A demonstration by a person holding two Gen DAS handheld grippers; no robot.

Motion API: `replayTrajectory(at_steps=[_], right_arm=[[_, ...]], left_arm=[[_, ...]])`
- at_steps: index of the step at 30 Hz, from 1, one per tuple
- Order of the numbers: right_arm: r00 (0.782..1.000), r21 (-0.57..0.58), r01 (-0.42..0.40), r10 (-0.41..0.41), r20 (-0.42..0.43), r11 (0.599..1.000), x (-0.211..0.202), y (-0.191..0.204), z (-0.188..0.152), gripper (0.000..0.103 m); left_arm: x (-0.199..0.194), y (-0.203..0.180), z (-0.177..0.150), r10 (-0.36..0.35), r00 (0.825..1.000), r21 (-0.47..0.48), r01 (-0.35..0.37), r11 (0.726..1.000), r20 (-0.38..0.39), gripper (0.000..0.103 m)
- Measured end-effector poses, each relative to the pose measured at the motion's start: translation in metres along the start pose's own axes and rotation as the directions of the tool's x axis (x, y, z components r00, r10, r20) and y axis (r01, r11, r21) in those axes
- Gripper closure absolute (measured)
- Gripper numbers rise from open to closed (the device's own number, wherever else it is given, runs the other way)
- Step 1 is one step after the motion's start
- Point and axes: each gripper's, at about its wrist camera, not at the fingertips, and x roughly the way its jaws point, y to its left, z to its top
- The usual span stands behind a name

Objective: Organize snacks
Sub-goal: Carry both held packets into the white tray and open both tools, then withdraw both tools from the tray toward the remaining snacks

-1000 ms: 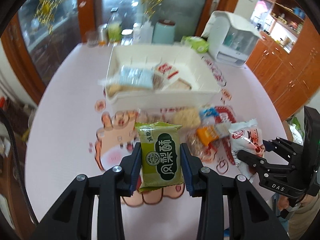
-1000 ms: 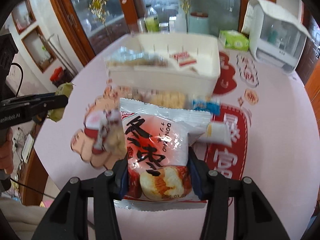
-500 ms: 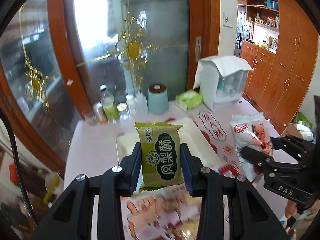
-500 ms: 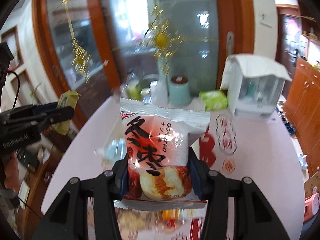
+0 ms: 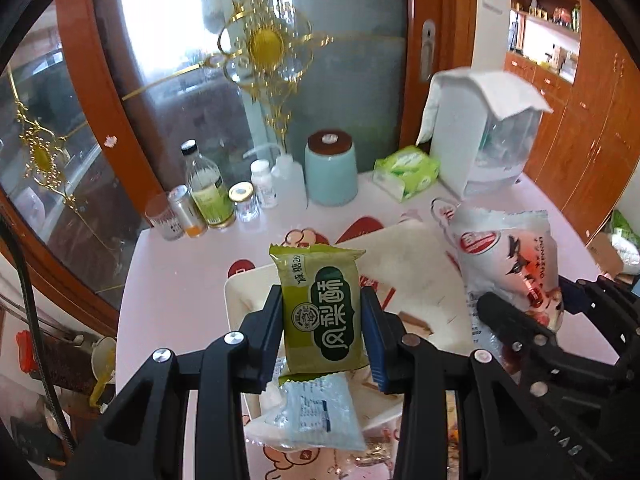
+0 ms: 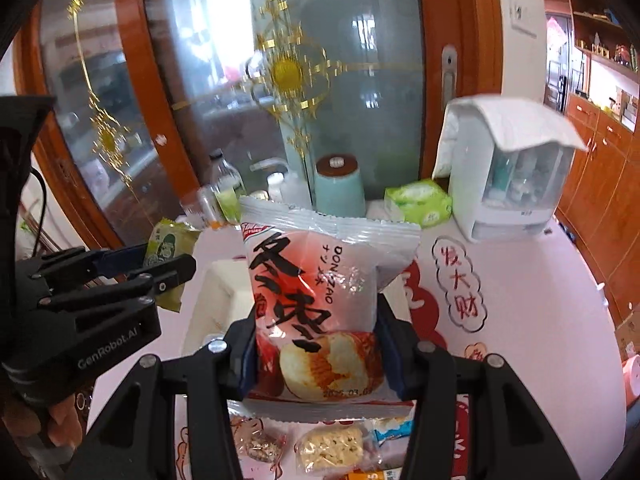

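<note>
The left hand-held gripper (image 5: 322, 316), clamping the green snack (image 5: 322, 312), is hovering nearer above the white bin (image 5: 412, 280) than the right hand-held gripper (image 6: 316, 344), which is gripping the red snack (image 6: 320, 304).

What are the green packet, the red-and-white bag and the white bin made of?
Green packet in the left claw: looks like matte plastic film, with crimped, serrated ends. Red-and-white bag in the right claw: glossy plastic film, shown by glare streaks and wrinkles. White bin: probably rigid, smooth plastic, given its thick, even walls.
</note>
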Motion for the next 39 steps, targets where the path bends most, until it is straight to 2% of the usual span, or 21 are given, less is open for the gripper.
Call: replayTrajectory(at_steps=[4, 5, 6, 7, 8, 10, 12, 14, 28, 39], right_arm=[[0.998, -0.013, 0.014, -0.015, -0.069, 1.000, 0.033, 0.006, -0.009, 0.052], [0.996, -0.016, 0.012, -0.014, -0.086, 1.000, 0.040, 0.007, -0.012, 0.052], [0.995, -0.018, 0.012, -0.013, -0.099, 1.000, 0.045, 0.007, -0.015, 0.051], [0.994, -0.022, 0.016, -0.018, -0.111, 1.000, 0.050, 0.007, -0.019, 0.051], [0.993, -0.026, 0.022, -0.025, -0.119, 0.999, 0.054, 0.007, -0.021, 0.050], [0.992, -0.028, 0.036, -0.039, -0.117, 0.999, 0.055, 0.007, -0.027, 0.045], [0.994, -0.027, 0.046, -0.049, -0.101, 0.999, 0.052, 0.006, -0.031, 0.036], [0.995, -0.020, 0.052, -0.054, -0.088, 0.998, 0.048, 0.004, -0.033, 0.034], [0.997, 0.012, 0.029, -0.028, -0.077, 1.000, 0.014, -0.014, -0.048, 0.033], [0.997, -0.040, -0.009, 0.006, -0.074, 0.999, -0.027, -0.021, -0.071, 0.033]], left_arm=[[0.027, 0.005, -0.005, 0.012, 0.999, 0.015, -0.012, 1.000, -0.043, 0.064], [0.033, 0.005, -0.006, 0.015, 0.998, 0.016, -0.014, 1.000, -0.059, 0.047], [0.039, 0.006, -0.008, 0.016, 0.997, 0.018, -0.015, 1.000, -0.079, 0.018], [0.042, 0.006, -0.009, 0.020, 0.996, 0.018, -0.019, 1.000, -0.088, 0.008], [0.043, 0.006, -0.011, 0.031, 0.996, 0.020, -0.029, 0.999, -0.080, 0.004], [0.044, 0.004, -0.014, 0.041, 0.996, 0.040, -0.038, 0.998, -0.077, 0.004], [0.045, 0.003, -0.016, 0.057, 0.995, 0.054, -0.052, 0.997, -0.085, 0.004], [0.042, 0.002, -0.018, 0.050, 0.995, 0.044, -0.046, 0.998, -0.089, 0.004], [-0.011, -0.019, -0.023, 0.037, 0.999, 0.028, -0.036, 0.999, -0.036, 0.004], [-0.063, -0.051, -0.040, 0.019, 1.000, 0.035, -0.019, 0.999, 0.001, 0.004]])
